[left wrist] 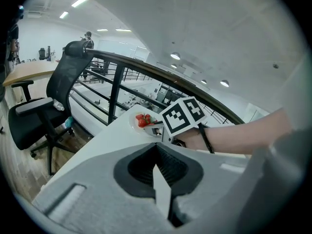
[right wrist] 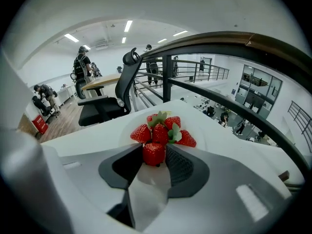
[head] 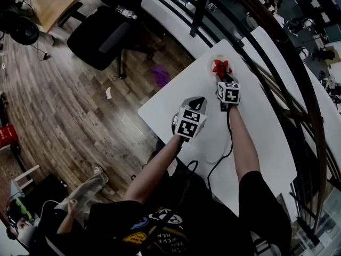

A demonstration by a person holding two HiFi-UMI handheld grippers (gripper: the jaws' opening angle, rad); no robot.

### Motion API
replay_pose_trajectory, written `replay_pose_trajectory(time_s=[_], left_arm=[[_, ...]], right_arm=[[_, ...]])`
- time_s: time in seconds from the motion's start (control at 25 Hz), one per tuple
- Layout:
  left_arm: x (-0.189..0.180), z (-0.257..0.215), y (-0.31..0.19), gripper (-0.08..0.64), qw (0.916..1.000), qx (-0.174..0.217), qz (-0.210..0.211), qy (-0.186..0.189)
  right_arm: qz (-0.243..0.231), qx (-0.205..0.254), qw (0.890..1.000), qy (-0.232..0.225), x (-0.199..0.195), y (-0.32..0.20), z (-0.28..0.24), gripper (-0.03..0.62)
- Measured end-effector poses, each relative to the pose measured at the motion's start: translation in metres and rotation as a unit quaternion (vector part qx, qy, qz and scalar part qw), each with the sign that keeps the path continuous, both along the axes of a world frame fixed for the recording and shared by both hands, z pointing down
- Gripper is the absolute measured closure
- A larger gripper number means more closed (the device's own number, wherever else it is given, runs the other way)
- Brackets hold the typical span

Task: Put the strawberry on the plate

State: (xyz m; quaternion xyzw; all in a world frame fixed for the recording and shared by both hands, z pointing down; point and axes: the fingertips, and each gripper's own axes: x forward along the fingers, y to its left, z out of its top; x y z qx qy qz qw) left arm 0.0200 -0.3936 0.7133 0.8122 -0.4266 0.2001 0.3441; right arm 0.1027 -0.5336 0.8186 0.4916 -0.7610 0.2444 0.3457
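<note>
Right gripper (right wrist: 155, 149) jaws clamp one bumpy red strawberry (right wrist: 154, 155) at the near edge of the round white plate (right wrist: 123, 130), against a leafy strawberry cluster (right wrist: 165, 126) (glossy skins). Left gripper (left wrist: 156, 147) jaws pressed together, empty, over the smooth white table (head: 170, 103). Wood-plank floor (head: 80, 105), black mesh chair (head: 104, 36), dark railing (right wrist: 219, 45).

Head view dim; fisheye warp, black edges, ceiling lights (right wrist: 127, 26) glow

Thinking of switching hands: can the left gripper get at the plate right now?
Probably not directly: the right gripper, shut on a strawberry, sits between the left gripper and the plate.
</note>
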Motion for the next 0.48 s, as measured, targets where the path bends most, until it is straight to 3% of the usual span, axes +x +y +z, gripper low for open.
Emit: replay_pose_trajectory(time_s=[0.28,0.48], left_arm=[[-0.004,-0.01,0.005,0.555,0.9997,0.007,0.007,0.021],[-0.01,-0.026,0.006,0.555,0.9997,0.02,0.007,0.012]], right_arm=[[0.006,0.023,0.999,-0.03,0.006,0.006,-0.024,0.426],[0.017,0.065,0.996,-0.052,0.014,0.028,-0.071,0.437]])
